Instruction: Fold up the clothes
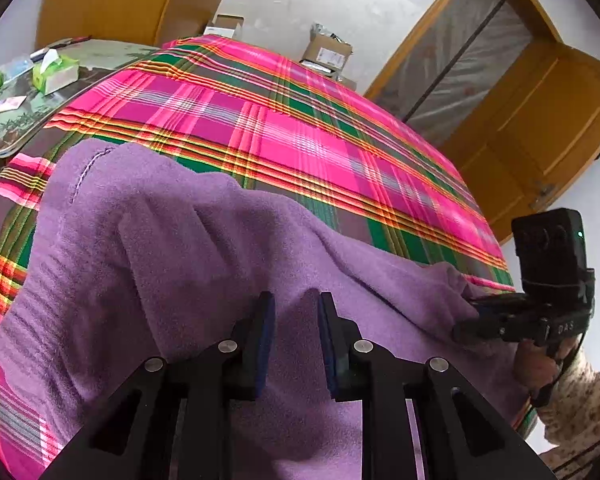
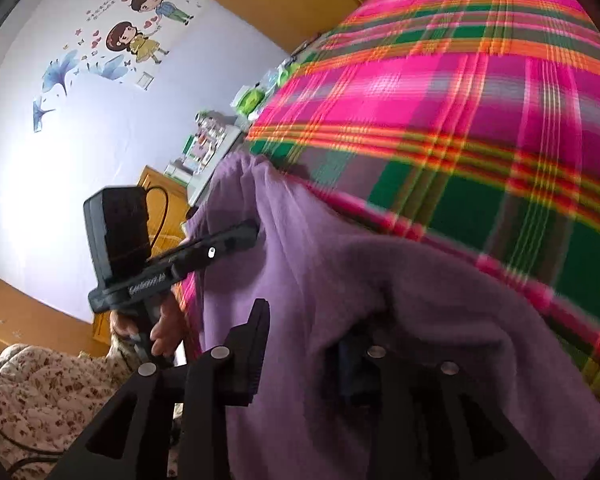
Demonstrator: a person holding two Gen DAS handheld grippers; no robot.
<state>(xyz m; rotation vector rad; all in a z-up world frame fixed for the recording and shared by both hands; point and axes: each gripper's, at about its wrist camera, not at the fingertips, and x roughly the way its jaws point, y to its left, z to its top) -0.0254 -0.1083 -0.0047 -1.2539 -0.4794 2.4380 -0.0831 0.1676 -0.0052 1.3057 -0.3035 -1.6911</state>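
Observation:
A purple fleece garment (image 1: 188,248) lies bunched on the pink plaid bed cover (image 1: 284,128). My left gripper (image 1: 294,308) is over the garment's near part, its jaws a narrow gap apart with fleece between them. My right gripper shows at the right in the left wrist view (image 1: 476,316), its fingers pinching the garment's right edge. In the right wrist view the garment (image 2: 340,280) drapes over my right gripper (image 2: 304,320); its right finger is hidden under fleece. My left gripper (image 2: 252,228) shows there at the garment's left edge.
A side table (image 1: 24,120) with tissue boxes (image 1: 56,72) stands left of the bed. Cardboard boxes (image 1: 328,54) sit behind it. Wooden doors (image 1: 540,120) are at the right. The plaid cover (image 2: 460,100) stretches ahead. A floral sleeve (image 2: 40,392) is at lower left.

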